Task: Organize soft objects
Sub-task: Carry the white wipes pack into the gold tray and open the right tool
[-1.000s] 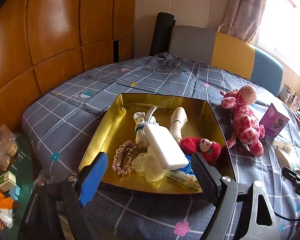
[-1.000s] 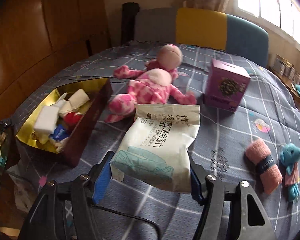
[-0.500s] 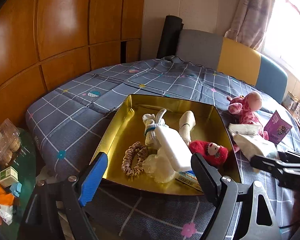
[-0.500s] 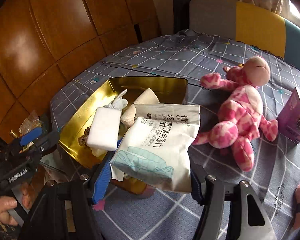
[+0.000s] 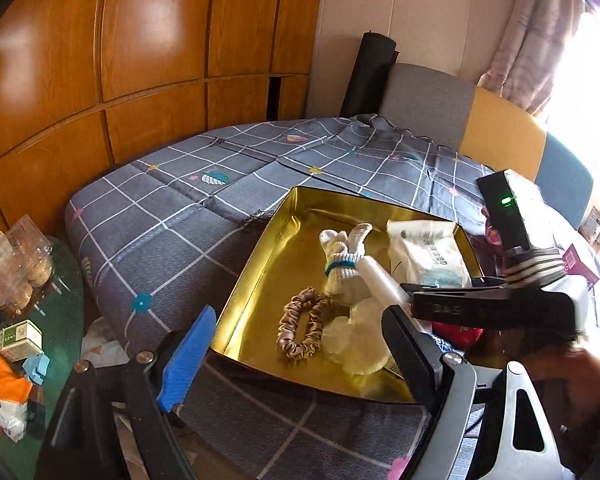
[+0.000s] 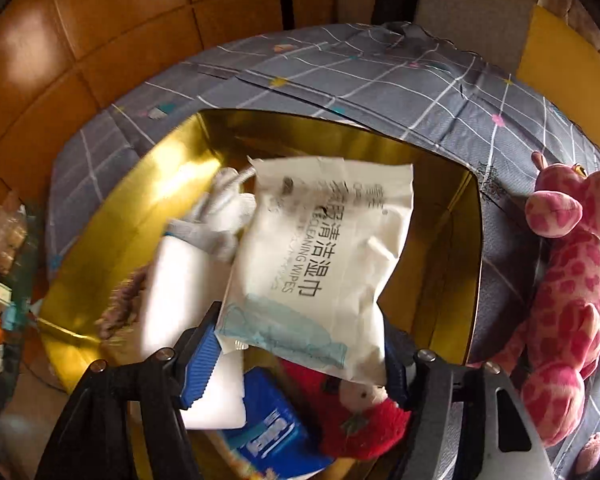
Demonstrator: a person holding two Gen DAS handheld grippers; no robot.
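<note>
Right wrist view was filled by the right gripper (image 6: 300, 354), whose blue-padded fingers (image 6: 200, 364) were clamped on the near end of a white pack of cleaning wipes (image 6: 320, 256), held over the gold tin tray (image 6: 100, 224). Inside the tray, a white sponge block (image 6: 172, 300) and a bundle of rolled white socks (image 6: 220, 216) were seen left of the pack, with a blue tissue packet (image 6: 268, 436) and a red plush toy (image 6: 360, 420) at the near side. A pink giraffe plush (image 6: 568, 300) was seen lying outside the tray on the right, on the grey checked tablecloth (image 6: 380, 76). From the left wrist view, the left gripper (image 5: 296, 356) was seen with its fingers apart and nothing between them, held at the tray's near edge, just near of a beige scrunchie (image 5: 304, 322) lying in the tray's near left part.
</note>
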